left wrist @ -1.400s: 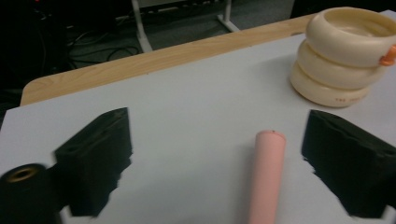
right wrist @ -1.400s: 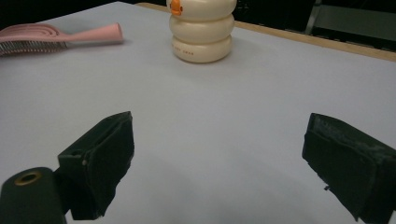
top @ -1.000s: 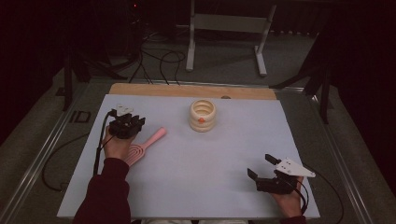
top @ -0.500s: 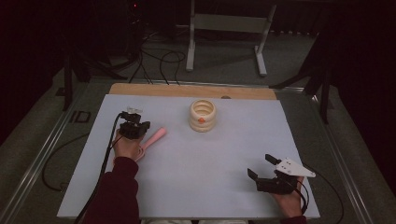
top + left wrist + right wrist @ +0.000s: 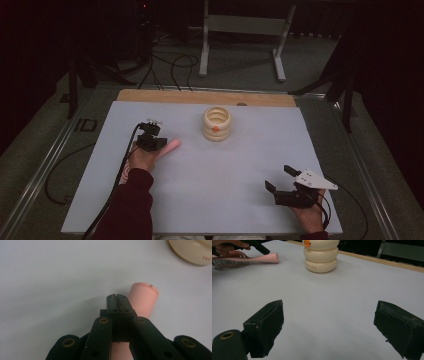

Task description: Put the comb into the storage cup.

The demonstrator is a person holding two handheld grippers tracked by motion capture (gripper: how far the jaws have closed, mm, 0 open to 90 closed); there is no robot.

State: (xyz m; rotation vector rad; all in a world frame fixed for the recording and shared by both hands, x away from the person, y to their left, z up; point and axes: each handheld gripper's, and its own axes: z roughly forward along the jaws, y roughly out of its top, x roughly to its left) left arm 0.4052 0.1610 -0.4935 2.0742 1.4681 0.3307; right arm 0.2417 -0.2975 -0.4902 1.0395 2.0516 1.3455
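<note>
1. The bench (image 5: 210, 195) carried a pale, flat sheet, with a strip of bare wood showing along its far edge.
2. A pink hairbrush (image 5: 170, 146) lay on the left half of the bench, its smooth handle pointing toward the middle and its bristled head mostly hidden under the person's left hand (image 5: 142, 159) in the high view.
3. In the right gripper view the hairbrush (image 5: 249, 260) lay flat, with its bristles visible at the left end and the rounded handle tip at the right.
4. The left tongs (image 5: 150, 141) sat over the handle of the hairbrush; in the left gripper view the left tongs (image 5: 117, 300) were clenched, jaw against jaw with no gap, and the pink handle (image 5: 143, 298) lay beneath and just to the side of them rather than between them.
5. A cream ringed holder (image 5: 217, 123), shaped like stacked rings with a small orange mark on its side, stood upright near the far middle of the bench, apart from the hairbrush's handle tip.
6. The right tongs (image 5: 279, 180) rested at the near right corner of the bench, held by the right hand (image 5: 309, 215), well apart from both objects.
7. In the right gripper view the right tongs (image 5: 329, 327) stood released, the two black jaws wide apart with bare bench between them, and the ringed holder (image 5: 320, 256) stood far ahead.
</note>
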